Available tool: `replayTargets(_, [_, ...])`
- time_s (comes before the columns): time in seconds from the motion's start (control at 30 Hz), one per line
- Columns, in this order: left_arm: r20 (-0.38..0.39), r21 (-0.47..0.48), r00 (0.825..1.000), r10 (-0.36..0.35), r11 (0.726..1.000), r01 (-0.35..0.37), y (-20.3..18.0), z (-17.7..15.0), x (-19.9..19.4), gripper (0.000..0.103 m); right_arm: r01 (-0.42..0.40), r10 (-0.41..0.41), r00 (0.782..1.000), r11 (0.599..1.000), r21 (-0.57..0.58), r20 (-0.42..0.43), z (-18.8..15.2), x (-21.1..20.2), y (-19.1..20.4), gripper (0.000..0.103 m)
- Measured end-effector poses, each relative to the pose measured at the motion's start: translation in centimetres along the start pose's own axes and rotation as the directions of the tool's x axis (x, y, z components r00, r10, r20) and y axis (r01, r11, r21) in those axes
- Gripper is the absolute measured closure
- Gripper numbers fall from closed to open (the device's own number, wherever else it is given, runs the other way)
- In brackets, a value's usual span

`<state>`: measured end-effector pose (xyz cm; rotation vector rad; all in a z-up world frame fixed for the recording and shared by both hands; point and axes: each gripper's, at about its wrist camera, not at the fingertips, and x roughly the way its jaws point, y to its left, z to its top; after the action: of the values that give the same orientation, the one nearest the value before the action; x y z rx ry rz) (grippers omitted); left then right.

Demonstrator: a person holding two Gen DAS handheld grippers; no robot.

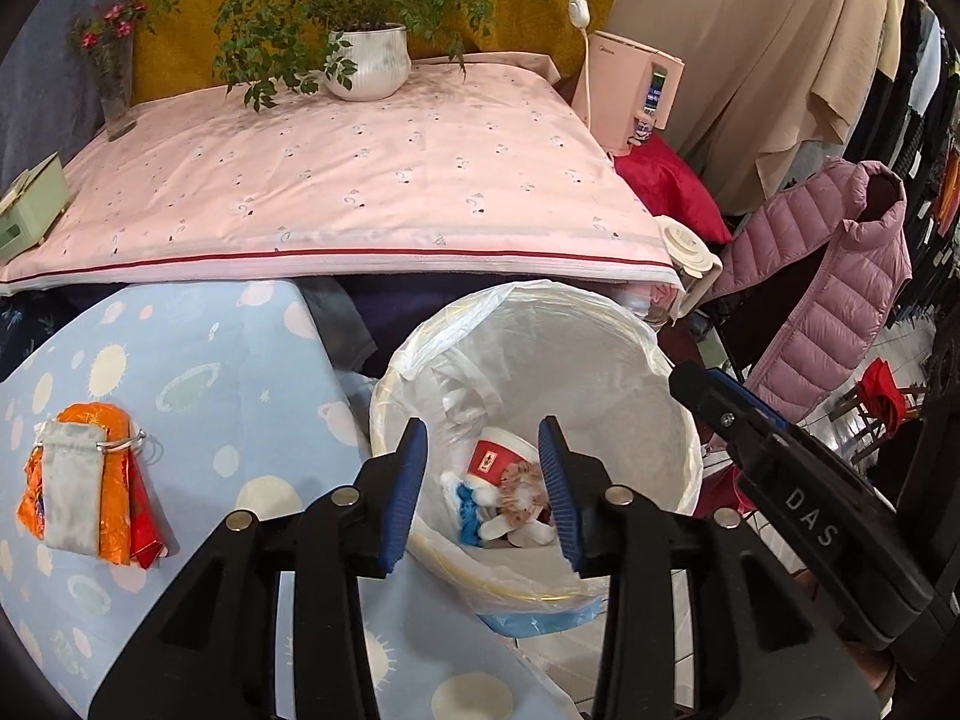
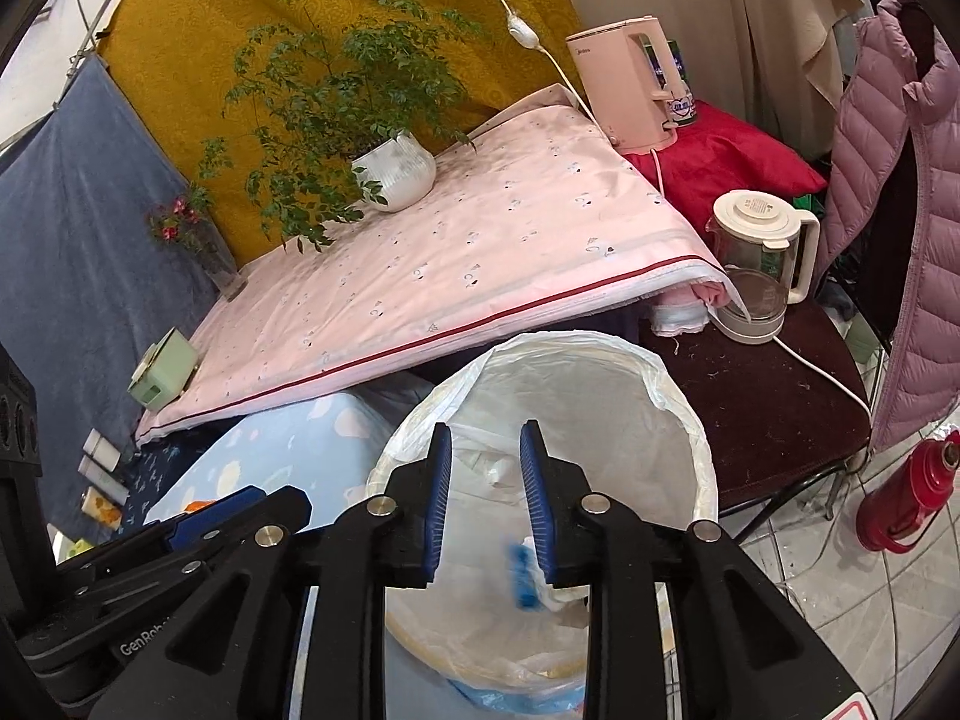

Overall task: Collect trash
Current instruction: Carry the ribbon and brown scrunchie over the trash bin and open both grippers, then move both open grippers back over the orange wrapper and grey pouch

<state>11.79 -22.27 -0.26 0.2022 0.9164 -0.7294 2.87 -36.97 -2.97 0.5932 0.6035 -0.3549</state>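
A white bin lined with a clear bag (image 1: 630, 360) stands on the floor beside a blue-clothed surface (image 1: 210, 372). Inside lie a red paper cup (image 1: 501, 459), a crumpled wrapper and a blue-and-white piece (image 1: 471, 510). My left gripper (image 1: 486, 492) hangs open over the bin's mouth with nothing between its pads. My right gripper (image 2: 489, 504) is also open above the bin (image 2: 660, 384); a blurred blue-and-white piece (image 2: 522, 576) shows just below its fingertips, free of them. Orange and red wrappers with a grey pouch (image 1: 78, 492) lie on the blue cloth at the left.
Behind the bin is a pink-clothed table (image 1: 360, 180) with a potted plant (image 1: 369, 60), a flower vase (image 1: 114, 84) and a green box (image 1: 30, 204). A glass kettle (image 2: 759, 258) sits on a dark chair at the right. A pink down jacket (image 2: 900, 210) and a red flask (image 2: 918, 492) stand further right.
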Motion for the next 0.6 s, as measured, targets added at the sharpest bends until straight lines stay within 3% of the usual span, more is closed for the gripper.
replayTargets(0.37, [-0.007,-0.057,1.0,0.02,0.998,-0.02,2.6,-0.7,-0.4,0.066,-0.007,0.006,1.0,0.999,-0.049,-0.02,-0.6,0.5,2.1,0.077])
replayTargets(0.6, [-0.006,-0.124,0.999,0.05,0.991,-0.05,5.5,-1.9,-1.3,0.06,-0.031,0.027,0.999,0.995,-0.095,-0.039,-1.5,0.7,4.7,0.073])
